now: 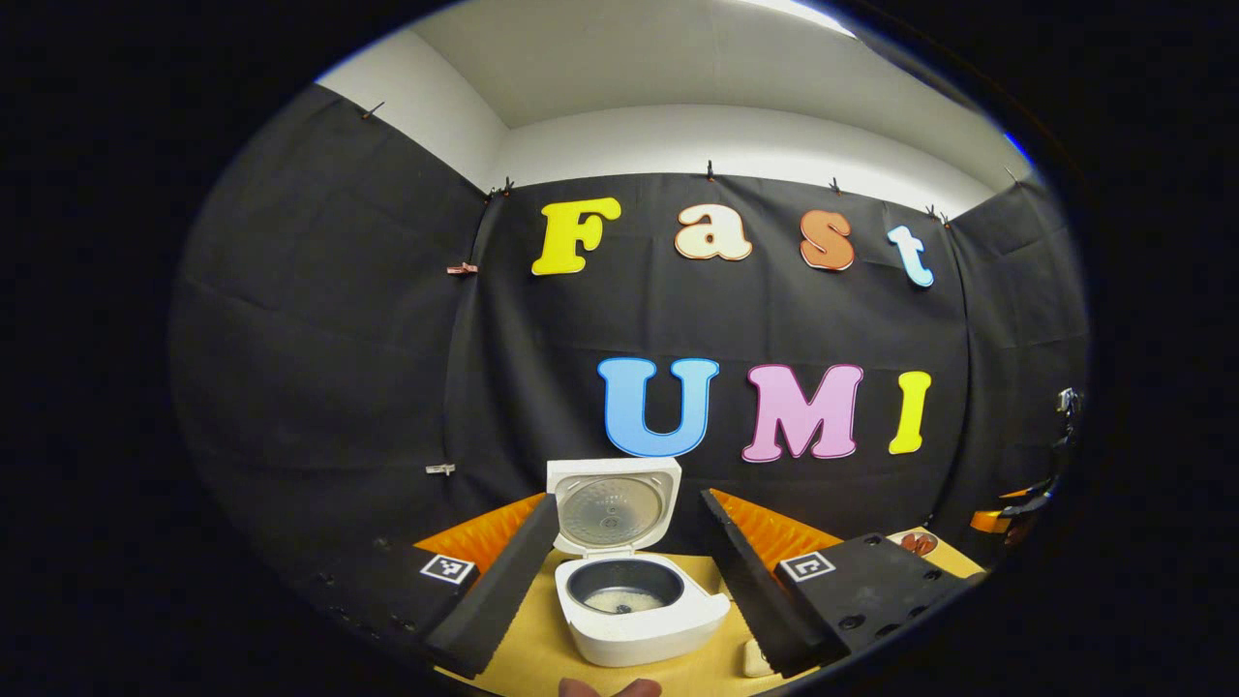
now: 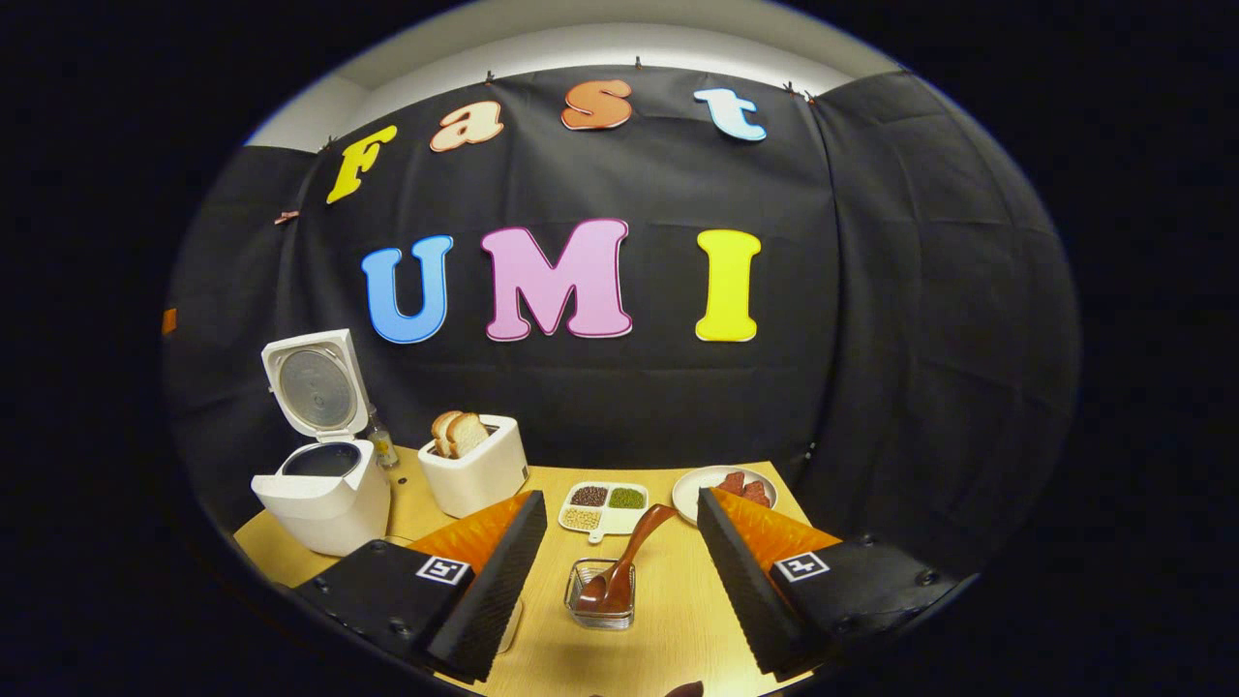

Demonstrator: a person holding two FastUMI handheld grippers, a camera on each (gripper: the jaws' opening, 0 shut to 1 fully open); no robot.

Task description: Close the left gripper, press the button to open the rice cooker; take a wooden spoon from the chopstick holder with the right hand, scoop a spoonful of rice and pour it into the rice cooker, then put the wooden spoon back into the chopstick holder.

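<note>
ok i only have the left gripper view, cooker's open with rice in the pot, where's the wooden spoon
observer: The wooden spoon stands in the chopstick holder, bowl down, handle leaning up to the right.
operator: is the right gripper on it
observer: No. The right gripper is open, one finger on each side of the holder, neither touching the spoon.
operator: what's behind the holder
observer: A divided dish of grains, just beyond the spoon's handle tip.

We see both views evenly lit from overhead, with a bright ceiling strip (image 1: 794, 12) glaring at the top of the left gripper view. The fisheye bends the edges strongly; the bench (image 2: 678, 620) looks sharp, shadows perhaps soft.
</note>
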